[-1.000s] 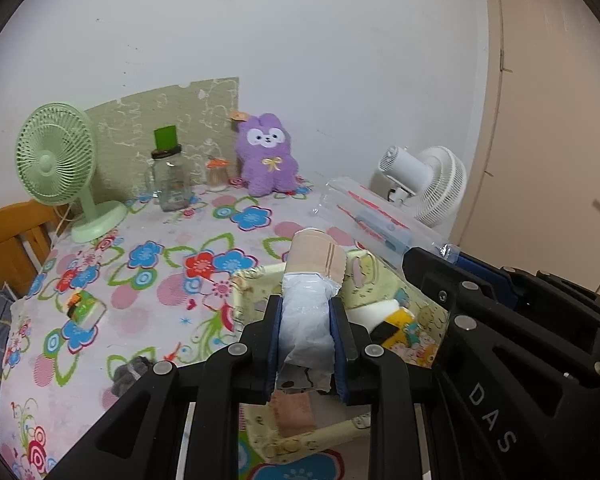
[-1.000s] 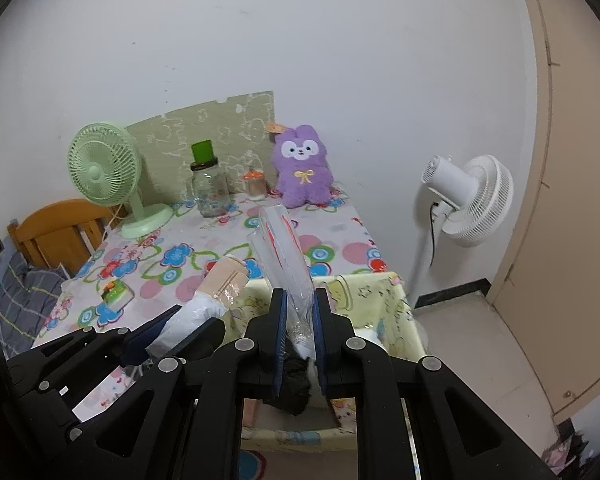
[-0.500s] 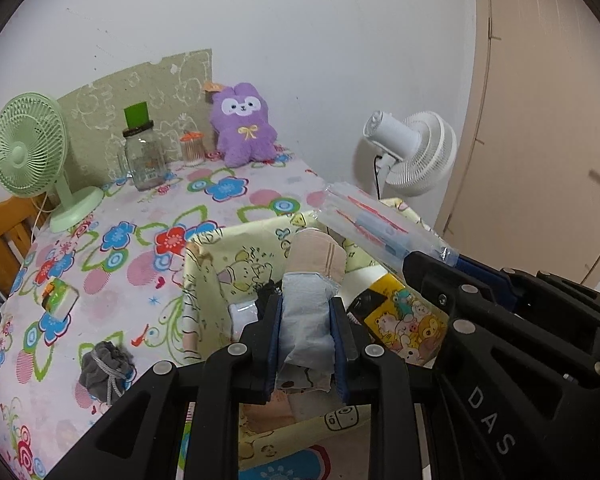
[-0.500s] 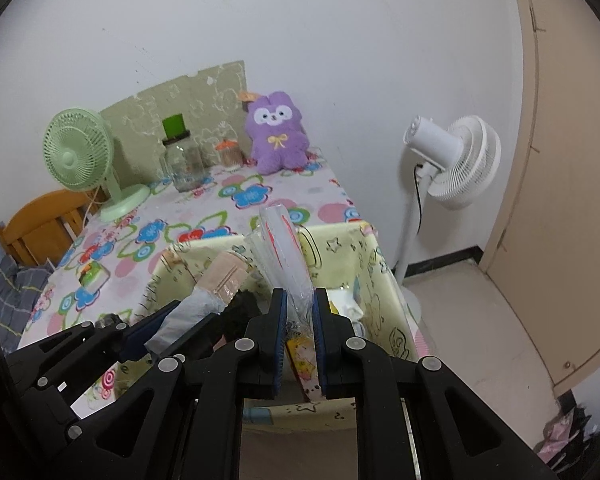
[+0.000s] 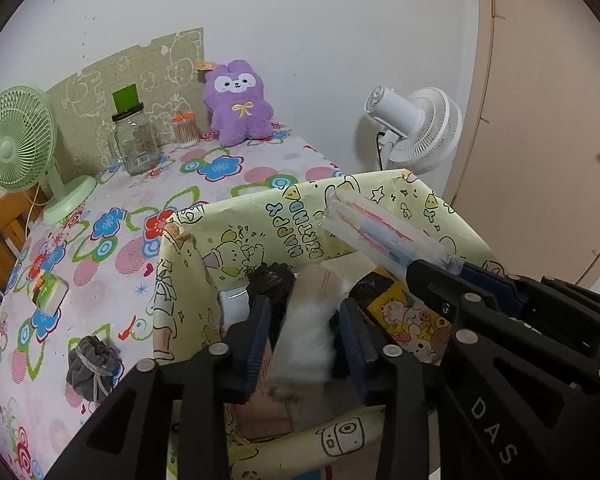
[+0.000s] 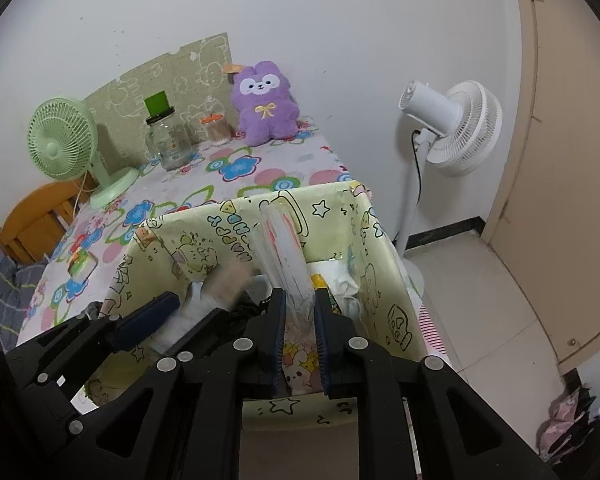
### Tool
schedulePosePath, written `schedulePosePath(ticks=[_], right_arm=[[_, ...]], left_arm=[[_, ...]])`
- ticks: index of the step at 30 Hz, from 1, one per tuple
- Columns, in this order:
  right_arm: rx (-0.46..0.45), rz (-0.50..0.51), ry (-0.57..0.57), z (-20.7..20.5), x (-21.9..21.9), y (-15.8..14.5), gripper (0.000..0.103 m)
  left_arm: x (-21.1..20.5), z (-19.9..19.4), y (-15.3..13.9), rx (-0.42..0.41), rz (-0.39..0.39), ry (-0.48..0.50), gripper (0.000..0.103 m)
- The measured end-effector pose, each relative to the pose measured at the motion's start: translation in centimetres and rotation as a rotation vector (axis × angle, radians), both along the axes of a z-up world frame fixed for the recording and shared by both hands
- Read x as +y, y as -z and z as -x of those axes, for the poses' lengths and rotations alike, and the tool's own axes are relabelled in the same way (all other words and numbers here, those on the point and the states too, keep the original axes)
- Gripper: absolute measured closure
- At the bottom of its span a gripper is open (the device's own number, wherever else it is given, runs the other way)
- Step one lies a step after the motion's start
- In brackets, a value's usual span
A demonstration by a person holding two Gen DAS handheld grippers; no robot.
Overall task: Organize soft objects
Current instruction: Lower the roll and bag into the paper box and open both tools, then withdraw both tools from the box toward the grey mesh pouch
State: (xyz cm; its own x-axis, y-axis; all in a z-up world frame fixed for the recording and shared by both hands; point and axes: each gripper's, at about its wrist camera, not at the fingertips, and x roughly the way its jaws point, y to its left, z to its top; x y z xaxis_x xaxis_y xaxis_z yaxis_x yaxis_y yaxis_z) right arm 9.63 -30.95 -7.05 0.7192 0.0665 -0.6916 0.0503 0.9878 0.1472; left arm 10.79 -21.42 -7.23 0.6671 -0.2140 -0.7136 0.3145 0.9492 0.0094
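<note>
Your left gripper [image 5: 304, 336] has its fingers spread around a blurred white-and-tan soft bundle [image 5: 308, 336], above the yellow box [image 5: 300, 208]. Your right gripper [image 6: 300, 328] pinches a clear plastic packet [image 6: 286, 256] over the same box, at its right side.

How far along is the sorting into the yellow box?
Several soft items already lie in the yellow box. In hand: the left gripper looks open around a blurred white bundle over the box; the right gripper clamps a clear plastic packet. Left: the grey pouch and purple plush on the table.
</note>
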Motion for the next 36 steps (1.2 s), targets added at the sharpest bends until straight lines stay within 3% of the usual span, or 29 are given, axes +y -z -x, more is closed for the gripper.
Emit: schedulePosePath(ticks=[3, 4, 5, 15, 36], right_arm=[[0.005, -0.009, -0.013, -0.1, -0.1, 0.1, 0.064], [0.002, -0.008, -0.013, -0.1, -0.1, 0.1, 0.045], [-0.004, -0.005, -0.007, 0.0, -0.2, 0.1, 0.033], [-0.031, 0.0, -0.006, 0.4, -0.2, -0.6, 0.029], [-0.118, 0.029, -0.033, 2.2, 2.7, -4.5, 0.014]], left_arm=[[0.0, -0.1, 0.1, 0.017, 0.005, 0.001, 0.052], [0.0, -0.1, 0.1, 0.019, 0.006, -0.001, 0.045], [0.0, -0.1, 0.0, 0.02, 0.006, -0.005, 0.043], [0.3, 0.4, -0.7, 0.0, 0.002, -0.002, 0.016], [3.4, 2.4, -4.4, -0.096, 0.027, -0.021, 0.003]])
